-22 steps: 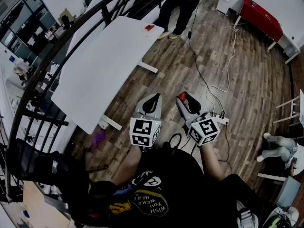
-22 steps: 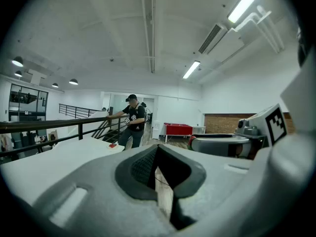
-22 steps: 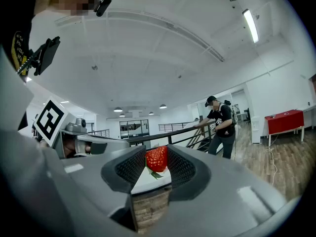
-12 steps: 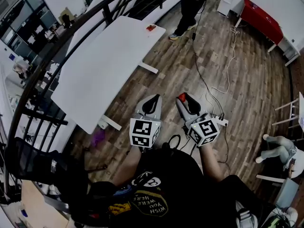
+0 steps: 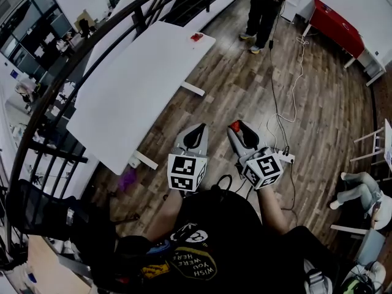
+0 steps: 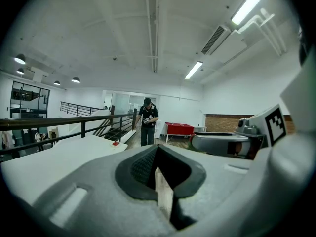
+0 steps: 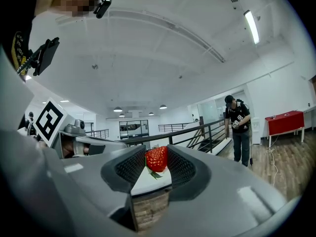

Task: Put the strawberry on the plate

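Note:
My right gripper (image 5: 235,127) is shut on a red strawberry (image 5: 234,125), held level over the wooden floor. In the right gripper view the strawberry (image 7: 156,158) sits pinched between the two dark pads, with its green leaves hanging below. My left gripper (image 5: 196,131) hangs beside it, shut with nothing between its jaws. The white table (image 5: 135,84) stands well ahead and to the left. A small red thing (image 5: 196,37) lies at its far corner, too small to make out. I see no plate clearly.
A person in black (image 5: 267,5) stands on the floor beyond the table's far end. A dark railing (image 5: 92,48) runs along the table's left side. Cables (image 5: 278,103) and a power strip (image 5: 285,156) lie on the floor to the right. A red table (image 5: 335,20) stands at the far right.
The person in black has walked to the right, away from the table's far corner. Both grippers have stayed where they were, the right one still holding the strawberry.

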`<state>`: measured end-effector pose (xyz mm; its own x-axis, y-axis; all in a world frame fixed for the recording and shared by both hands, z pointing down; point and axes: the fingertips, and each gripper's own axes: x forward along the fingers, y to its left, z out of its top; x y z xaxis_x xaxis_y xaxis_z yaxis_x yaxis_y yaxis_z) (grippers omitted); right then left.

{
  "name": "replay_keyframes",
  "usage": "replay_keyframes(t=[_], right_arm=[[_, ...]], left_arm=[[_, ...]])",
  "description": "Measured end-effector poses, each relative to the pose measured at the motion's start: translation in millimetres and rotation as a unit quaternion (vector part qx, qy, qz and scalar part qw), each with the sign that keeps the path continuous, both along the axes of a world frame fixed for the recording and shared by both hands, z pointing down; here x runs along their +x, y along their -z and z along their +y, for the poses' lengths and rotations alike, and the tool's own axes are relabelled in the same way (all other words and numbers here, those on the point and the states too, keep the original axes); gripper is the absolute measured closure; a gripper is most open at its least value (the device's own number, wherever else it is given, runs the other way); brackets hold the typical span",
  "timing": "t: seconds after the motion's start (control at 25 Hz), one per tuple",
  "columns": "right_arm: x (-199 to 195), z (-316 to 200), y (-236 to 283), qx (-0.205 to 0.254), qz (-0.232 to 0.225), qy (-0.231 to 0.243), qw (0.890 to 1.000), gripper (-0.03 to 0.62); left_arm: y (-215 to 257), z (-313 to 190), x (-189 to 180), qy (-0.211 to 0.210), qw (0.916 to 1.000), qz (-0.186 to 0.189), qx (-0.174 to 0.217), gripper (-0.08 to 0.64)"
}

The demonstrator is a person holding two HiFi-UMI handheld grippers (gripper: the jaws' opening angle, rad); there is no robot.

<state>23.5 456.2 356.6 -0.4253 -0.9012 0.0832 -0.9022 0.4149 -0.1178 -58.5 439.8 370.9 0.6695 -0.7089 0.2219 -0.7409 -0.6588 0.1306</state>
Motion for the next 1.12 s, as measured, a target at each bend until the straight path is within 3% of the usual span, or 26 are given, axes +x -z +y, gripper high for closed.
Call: replay_keyframes(t=[0.4, 0.6, 0.8, 1.12], right_arm=[[-25, -10, -9, -0.011, 0.008, -0.017, 1.0, 0.454], [-21, -29, -17, -0.023, 0.003, -0.014, 1.0, 0.454], [0, -54, -20, -0.03, -0.003, -0.014, 0.999, 0.454], [49, -97, -20, -0.023, -0.013, -0.001, 1.0, 0.454]], left_arm=[[-15, -12, -30, -0.009, 0.9999, 0.004, -0.012, 0.555], [-22, -31, -29, 0.003, 0.9991, 0.025, -0.034, 0.555], [-21, -59, -9, 0.003, 0.9994, 0.014, -0.03, 0.555], [-15, -102, 56, -0.003, 0.9999, -0.007, -0.009, 0.555]])
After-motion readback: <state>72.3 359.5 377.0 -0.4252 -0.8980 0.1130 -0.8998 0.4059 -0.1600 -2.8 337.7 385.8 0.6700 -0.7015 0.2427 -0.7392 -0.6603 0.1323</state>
